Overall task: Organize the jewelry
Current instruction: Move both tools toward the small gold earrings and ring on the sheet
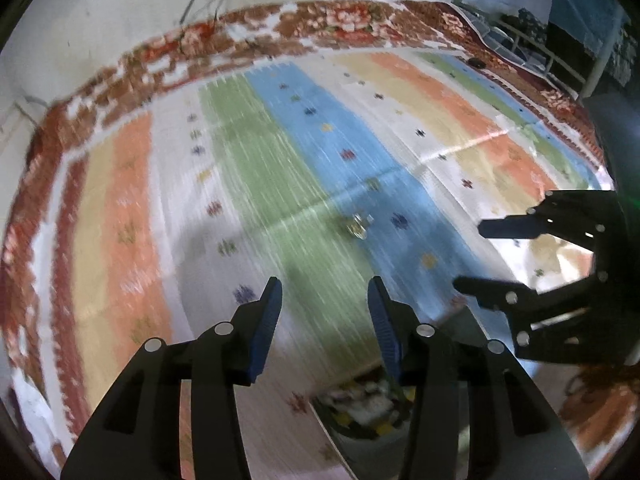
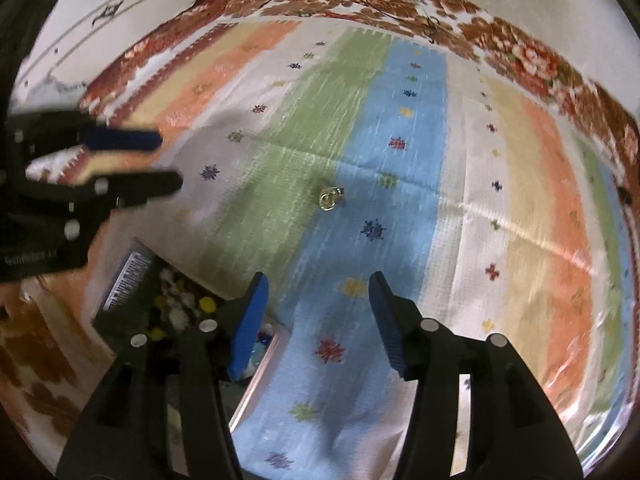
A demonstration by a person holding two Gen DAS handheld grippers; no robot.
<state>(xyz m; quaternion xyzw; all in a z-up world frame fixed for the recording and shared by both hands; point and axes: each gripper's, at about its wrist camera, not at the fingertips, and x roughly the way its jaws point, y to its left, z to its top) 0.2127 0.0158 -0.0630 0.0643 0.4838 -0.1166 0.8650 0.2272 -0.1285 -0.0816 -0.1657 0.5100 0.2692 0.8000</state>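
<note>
Your left gripper [image 1: 324,292] and right gripper [image 2: 318,286] both have their fingers apart with nothing between them, hovering over the striped cloth [image 2: 400,160]. The small gold jewelry piece [image 2: 330,197] (a ring or earring, too blurred to say) lies alone at the green and blue stripes' border, farther out than both grippers. The jewelry box [image 2: 172,300] sits near you, at the right gripper's left. You look to be at the reaching step: next, lower one gripper over the piece and close gently, since it is small and flat.

daylit and bright; left view streaked with motion blur; fisheye bends edges; soft shadows below.
</note>
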